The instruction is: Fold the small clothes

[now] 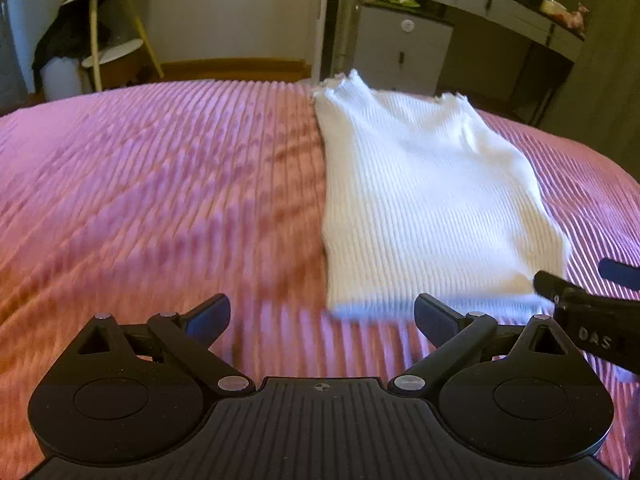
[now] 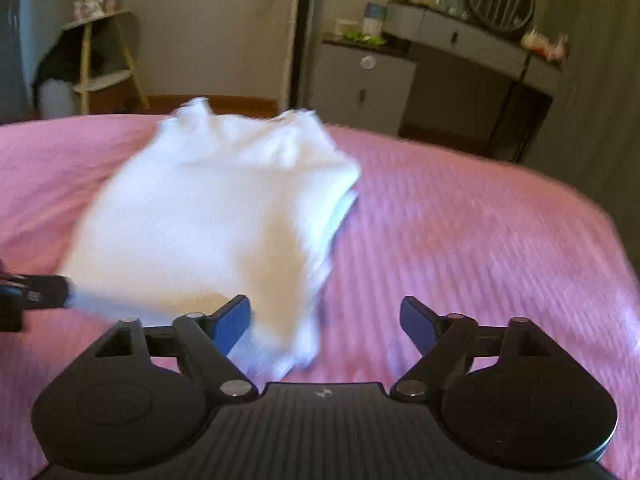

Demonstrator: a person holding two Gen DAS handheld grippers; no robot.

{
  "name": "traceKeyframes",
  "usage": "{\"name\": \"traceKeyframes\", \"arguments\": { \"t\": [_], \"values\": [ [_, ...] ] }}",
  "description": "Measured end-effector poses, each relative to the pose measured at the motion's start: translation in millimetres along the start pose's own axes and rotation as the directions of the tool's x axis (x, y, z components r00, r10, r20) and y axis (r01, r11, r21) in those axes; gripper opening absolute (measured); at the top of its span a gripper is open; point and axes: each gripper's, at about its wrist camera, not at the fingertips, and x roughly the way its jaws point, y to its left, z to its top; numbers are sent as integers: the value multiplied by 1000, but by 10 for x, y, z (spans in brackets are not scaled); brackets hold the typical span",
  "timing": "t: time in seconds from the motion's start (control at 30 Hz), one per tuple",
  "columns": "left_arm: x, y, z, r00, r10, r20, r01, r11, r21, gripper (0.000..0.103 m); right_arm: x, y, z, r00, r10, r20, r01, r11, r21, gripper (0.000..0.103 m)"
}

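Note:
A white ribbed knit garment [image 1: 424, 196] lies folded lengthwise on the pink ribbed bedspread [image 1: 160, 184], its frilled hem at the far end. My left gripper [image 1: 322, 312] hovers open just before the garment's near left corner, nothing between its fingers. My right gripper [image 1: 576, 280] pokes in at the right edge by the garment's near right corner. In the right wrist view the garment [image 2: 216, 216] shows stacked layers along its right side, and my right gripper [image 2: 325, 320] stands open over its near right corner, gripping nothing. The left gripper's fingers [image 2: 36, 292] show at the far left.
Beyond the bed stand a round tiered side table [image 1: 108, 40] draped with dark cloth, a grey cabinet [image 1: 400, 48] and a dressing table with a round mirror [image 1: 520, 0]. A wooden floor strip runs behind the bed. Wide bare bedspread lies left and right of the garment.

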Motion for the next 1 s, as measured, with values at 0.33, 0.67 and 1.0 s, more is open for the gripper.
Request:
{"name": "traceKeyframes", "arguments": {
  "t": [0.33,0.67,1.0],
  "values": [
    [-664,96,-468,999,43,7,-42,999,-27,103,-684,57,-396,996,58,-69,-50,993,108,99],
    [-929,-26,-467,996,83,-25,-83,997,-11,103,-959,221,-288,993,6,-117,-5,1000,10,99],
    [-884,-168,-320,997,67,-34,-66,997,31,103,-1038,126,-141,997,-6,-82,8,999,33,99]
  ]
}}
